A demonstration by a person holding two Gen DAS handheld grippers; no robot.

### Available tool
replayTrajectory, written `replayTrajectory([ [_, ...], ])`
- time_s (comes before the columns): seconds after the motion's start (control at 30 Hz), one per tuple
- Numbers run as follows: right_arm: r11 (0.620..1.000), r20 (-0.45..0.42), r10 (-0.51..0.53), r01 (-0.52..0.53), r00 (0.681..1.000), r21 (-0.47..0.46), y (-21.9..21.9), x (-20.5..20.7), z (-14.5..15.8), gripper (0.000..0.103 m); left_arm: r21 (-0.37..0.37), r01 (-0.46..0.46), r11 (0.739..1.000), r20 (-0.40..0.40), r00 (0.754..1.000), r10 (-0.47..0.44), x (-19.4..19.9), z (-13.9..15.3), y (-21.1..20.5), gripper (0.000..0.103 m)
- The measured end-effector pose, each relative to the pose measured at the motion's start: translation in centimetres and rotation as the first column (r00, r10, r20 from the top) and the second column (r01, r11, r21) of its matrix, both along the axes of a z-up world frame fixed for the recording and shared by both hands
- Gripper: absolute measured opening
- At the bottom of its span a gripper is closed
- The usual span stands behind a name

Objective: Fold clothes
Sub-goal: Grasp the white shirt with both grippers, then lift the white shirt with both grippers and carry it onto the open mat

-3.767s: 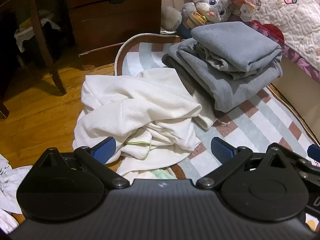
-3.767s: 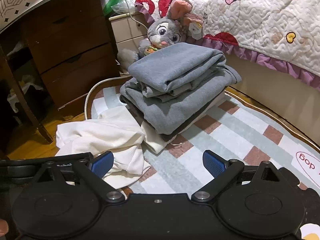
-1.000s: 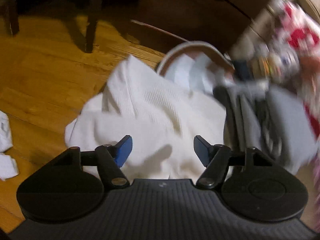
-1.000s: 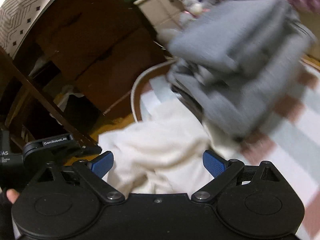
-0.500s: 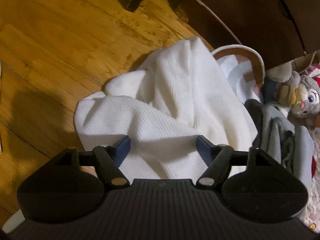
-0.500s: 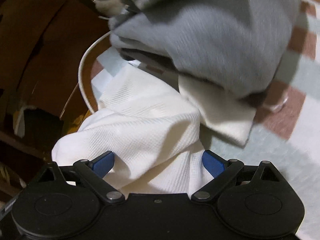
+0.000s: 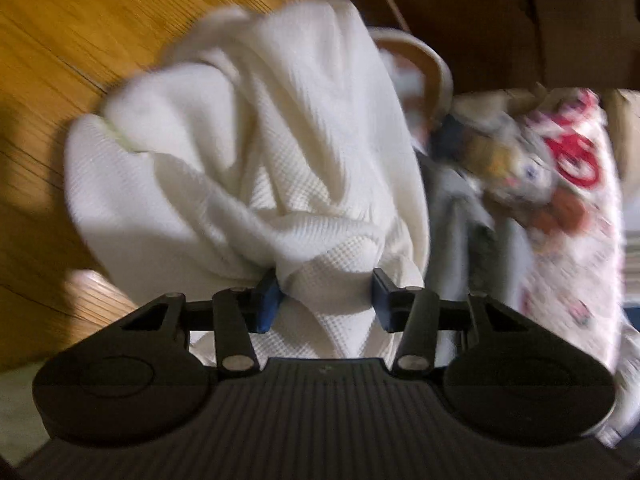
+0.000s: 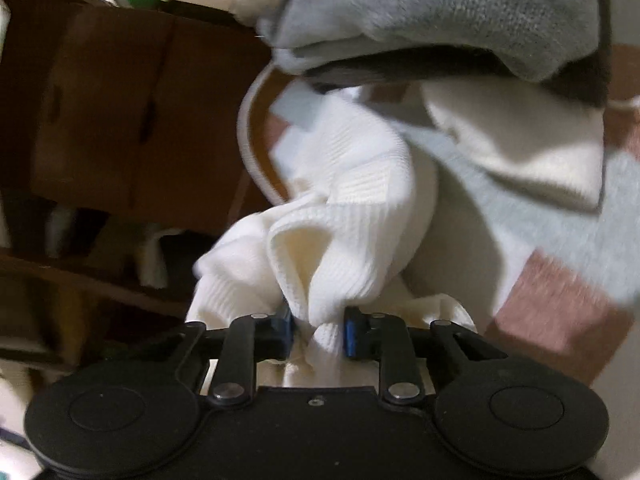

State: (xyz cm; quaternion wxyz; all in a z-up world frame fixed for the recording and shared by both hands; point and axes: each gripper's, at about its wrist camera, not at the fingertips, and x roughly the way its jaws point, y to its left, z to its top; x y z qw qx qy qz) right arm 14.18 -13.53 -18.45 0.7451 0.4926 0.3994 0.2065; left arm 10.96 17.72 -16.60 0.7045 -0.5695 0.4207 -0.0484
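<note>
One white garment [image 7: 256,168] (rumpled), two tools [image 7: 324,298] [image 8: 316,330].

Left gripper [image 7: 325,300] pinching bunched white garment [image 7: 256,152], right gripper [image 8: 317,330] clamped tighter on another fold

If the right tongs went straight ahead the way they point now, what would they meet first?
The right tongs are already shut on the white garment, so its bunched cloth comes first. Beyond it probably the striped rug, then the grey folded pile; depth is unclear.
</note>
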Motion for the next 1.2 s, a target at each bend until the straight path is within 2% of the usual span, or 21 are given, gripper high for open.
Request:
replayTrajectory([
  [0.13,0.999,0.054,-0.002,-0.001,0.999,0.040,-1.1,-2.7,2.6,0.026,0.032,0.052,0.998,0.088,0.995,-0.054,-0.2,2.1,-1.3,0.046],
  [0.2,0.997,0.088,-0.019,0.012,0.996,0.078,-2.1,-4.5,4.3,0.026,0.056,0.105,0.993,0.163,0.980,-0.113,-0.3,4.1,-2.3,0.046],
  [0.27,0.993,0.125,-0.046,0.031,0.991,0.114,-3.8,-6.5,6.2,0.026,0.071,0.160,0.985,0.247,0.953,-0.173,-1.0,6.7,-3.5,0.046],
  [0.37,0.989,0.177,-0.087,0.063,0.980,0.136,-6.3,-9.4,9.6,0.026,0.062,0.248,0.967,0.327,0.910,-0.254,-2.6,9.8,-5.8,0.046],
  [0.47,0.992,0.238,-0.107,0.088,0.965,0.089,-9.4,-13.2,13.9,0.026,0.072,0.341,0.937,0.373,0.862,-0.343,-4.8,12.6,-9.1,0.046],
  [0.6,0.991,0.280,-0.136,0.135,0.950,0.022,-13.7,-18.8,18.4,0.026,0.134,0.436,0.890,0.419,0.789,-0.450,-9.2,16.8,-14.9,0.046],
  [0.7,0.984,0.306,-0.162,0.175,0.938,-0.014,-17.2,-23.2,21.7,0.026,0.186,0.511,0.839,0.432,0.725,-0.537,-12.6,19.9,-18.8,0.046],
  [0.83,0.975,0.335,-0.214,0.219,0.918,0.023,-22.5,-29.3,24.9,0.026,0.234,0.600,0.765,0.479,0.614,-0.627,-16.8,24.0,-23.7,0.046],
  [0.9,0.971,0.348,-0.222,0.240,0.911,-0.009,-25.0,-32.1,26.5,0.026,0.268,0.635,0.724,0.496,0.553,-0.669,-18.4,25.7,-26.3,0.046],
  [0.97,0.950,0.345,-0.257,0.301,0.903,-0.080,-27.7,-34.1,27.2,0.028,0.308,0.660,0.685,0.493,0.505,-0.708,-19.0,26.3,-29.9,0.047],
  [1.0,0.918,0.319,-0.314,0.372,0.894,-0.139,-29.5,-34.9,26.4,0.033,0.332,0.664,0.670,0.495,0.482,-0.723,-19.2,26.2,-31.6,0.048],
  [1.03,0.874,0.293,-0.376,0.441,0.879,-0.202,-31.4,-35.7,25.6,0.035,0.385,0.638,0.667,0.501,0.463,-0.731,-19.4,25.6,-33.4,0.050],
  [1.07,0.822,0.271,-0.437,0.503,0.858,-0.267,-33.2,-36.6,24.7,0.039,0.451,0.592,0.668,0.507,0.446,-0.738,-19.4,24.7,-35.2,0.050],
  [1.1,0.749,0.251,-0.491,0.551,0.834,-0.367,-34.6,-37.5,23.5,0.040,0.537,0.510,0.672,0.507,0.440,-0.741,-19.4,23.8,-36.8,0.050],
  [1.13,0.664,0.236,-0.543,0.584,0.806,-0.467,-35.9,-38.4,22.3,0.040,0.661,0.399,0.635,0.489,0.413,-0.768,-19.8,22.7,-38.2,0.052],
  [1.17,0.568,0.228,-0.594,0.603,0.772,-0.561,-37.1,-39.4,21.1,0.040,0.781,0.272,0.562,0.452,0.374,-0.810,-20.4,21.4,-39.7,0.052],
  [1.2,0.559,0.213,-0.609,0.604,0.764,-0.568,-37.6,-39.9,20.5,0.040,0.861,0.194,0.470,0.398,0.320,-0.860,-20.7,20.0,-40.6,0.053],
])
